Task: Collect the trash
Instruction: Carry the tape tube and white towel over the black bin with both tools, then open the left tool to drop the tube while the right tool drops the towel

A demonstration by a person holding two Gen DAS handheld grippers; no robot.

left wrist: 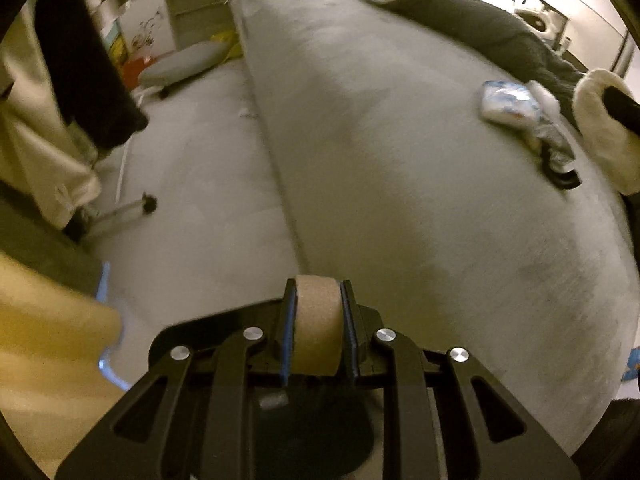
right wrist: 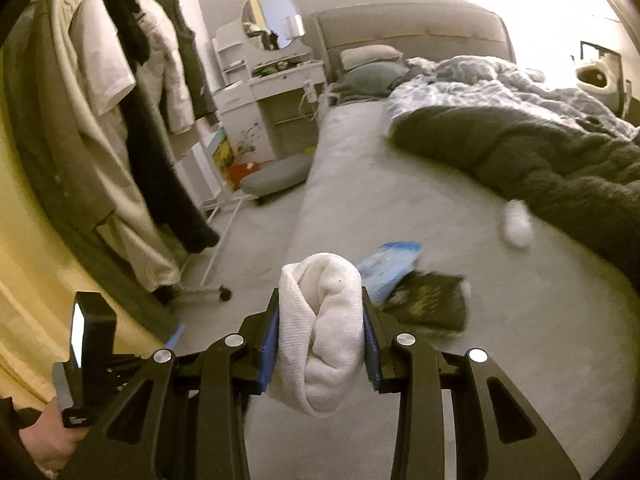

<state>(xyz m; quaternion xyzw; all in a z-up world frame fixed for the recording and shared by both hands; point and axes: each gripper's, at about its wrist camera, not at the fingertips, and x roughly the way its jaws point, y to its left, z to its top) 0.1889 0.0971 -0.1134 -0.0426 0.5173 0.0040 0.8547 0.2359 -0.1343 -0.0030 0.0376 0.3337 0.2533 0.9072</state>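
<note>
Over the edge of a grey bed (left wrist: pixel 420 160), the left tongs (left wrist: pixel 318 320) are clamped on a brown cardboard tube (left wrist: pixel 318 320), its round face pinched between the blue pads. To the left of the tongs in that view, pale floor (left wrist: pixel 192 208) runs alongside the mattress, with hanging clothes (left wrist: pixel 72 60) on a wheeled rack at the far left. Farther right on the bed lies a blue-and-white plastic packet (left wrist: pixel 508 102), and just beyond it a dark wrapper (left wrist: pixel 556 152), both well apart from the tube (the edges here are blurred).

From the right wrist view, going left to right: the clothes rack (right wrist: pixel 132 128) stands at the left, a white dressing table (right wrist: pixel 272 92) with a round mirror (right wrist: pixel 272 20) sits behind it, and the bed (right wrist: pixel 520 340) fills the middle and right. The right tongs (right wrist: pixel 320 332) grip a crumpled white paper towel (right wrist: pixel 324 328), which bulges above and droops below the pads. Just behind it on the mattress rest the blue-and-white packet (right wrist: pixel 386 268) and, touching it, the dark wrapper (right wrist: pixel 434 300). A small white wad (right wrist: pixel 518 224) lies farther right, next to a dark blanket (right wrist: pixel 540 160) heaped across the bed.
</note>
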